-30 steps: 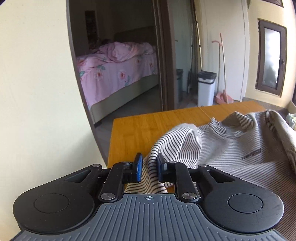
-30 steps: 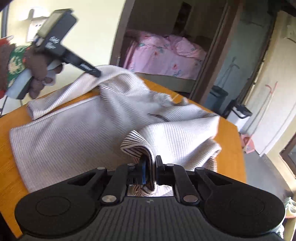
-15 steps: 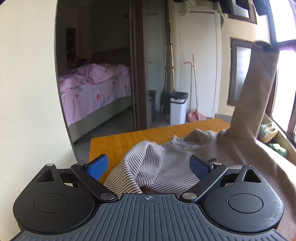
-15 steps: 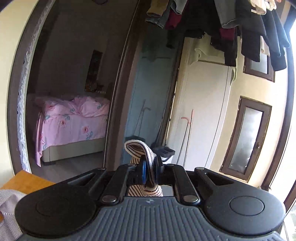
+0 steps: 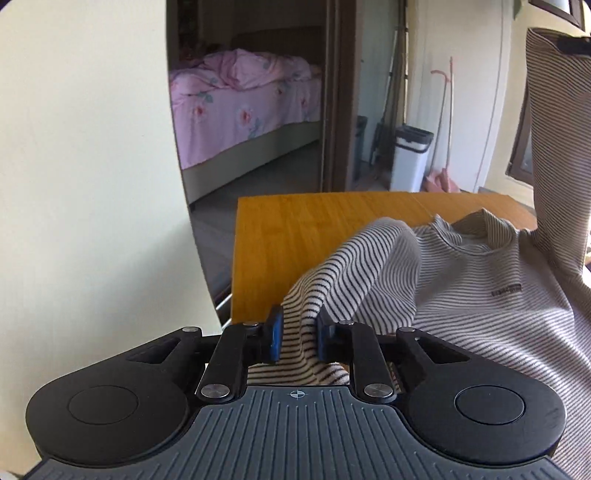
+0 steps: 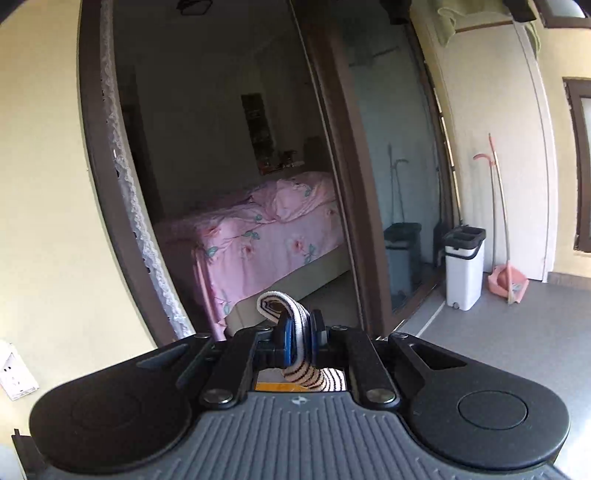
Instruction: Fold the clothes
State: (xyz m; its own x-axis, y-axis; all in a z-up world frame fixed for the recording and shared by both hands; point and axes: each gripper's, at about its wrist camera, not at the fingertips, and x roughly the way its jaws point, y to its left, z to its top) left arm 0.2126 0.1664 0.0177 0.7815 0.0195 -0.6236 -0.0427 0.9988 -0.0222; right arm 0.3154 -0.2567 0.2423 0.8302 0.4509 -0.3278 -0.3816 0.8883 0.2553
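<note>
Wooden tabletop (image 5: 295, 236) by a bedroom doorway. Striped top (image 5: 480, 295): soft, light, droopy. Left tongs (image 5: 298, 338) closing on one sleeve, right tongs (image 6: 299, 341) clamped on the other; best gripped at cuffs.

Overall light: you are working in soft daylight; both views are bright in the near room and dim through the doorway.
Source: in your left wrist view the light enters from about 2 o'clock, where the window (image 5: 561, 7) blows out to white.
Bedroom: the room behind the bed (image 6: 258, 236) lies in shade, with detail lost in its dark back wall.
Glare: you get a mild sheen on the tabletop (image 5: 314, 229) and on the floor (image 6: 517, 332) at 4 o'clock.
Shadows: soft-edged, with folds of the striped shirt (image 5: 461, 288) only gently shaded.
Distortion: strong fisheye; door frames bow outward, corners go black.
Sharpness: the centre is crisp and the edges slightly smeared.
</note>
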